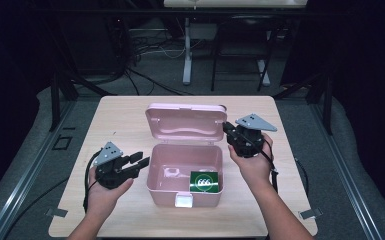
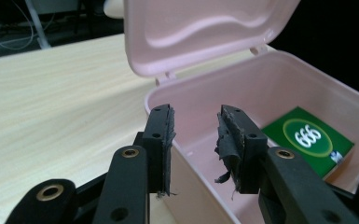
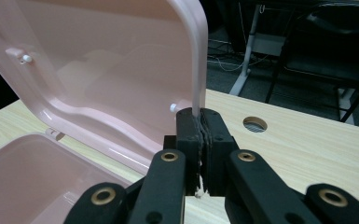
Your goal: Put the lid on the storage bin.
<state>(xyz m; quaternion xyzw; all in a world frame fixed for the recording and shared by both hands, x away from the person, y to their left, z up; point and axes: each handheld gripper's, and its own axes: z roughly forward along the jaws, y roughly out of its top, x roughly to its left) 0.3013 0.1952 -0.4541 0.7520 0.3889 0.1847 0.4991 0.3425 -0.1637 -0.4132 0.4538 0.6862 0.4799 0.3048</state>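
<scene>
A pink plastic box (image 1: 164, 195) stands open in the middle of the table, its lid (image 1: 186, 122) tilted up at the back. Inside, at the right front, lies a green packet (image 1: 206, 181) marked 666. My right gripper (image 1: 226, 127) is shut on the lid's right edge; in the right gripper view the jaws (image 3: 201, 121) pinch the rim of the lid (image 3: 112, 70). My left gripper (image 1: 142, 160) hovers open just left of the box. In the left gripper view it (image 2: 196, 126) holds nothing, with the box wall (image 2: 196, 186) and the packet (image 2: 307, 140) beyond.
The light wooden table (image 1: 125, 120) has free surface left, right and in front of the box. A round cable hole (image 3: 255, 123) lies in the tabletop behind the right gripper. A white latch (image 1: 183, 201) sits on the box front. Desk legs and cables stand on the dark floor beyond.
</scene>
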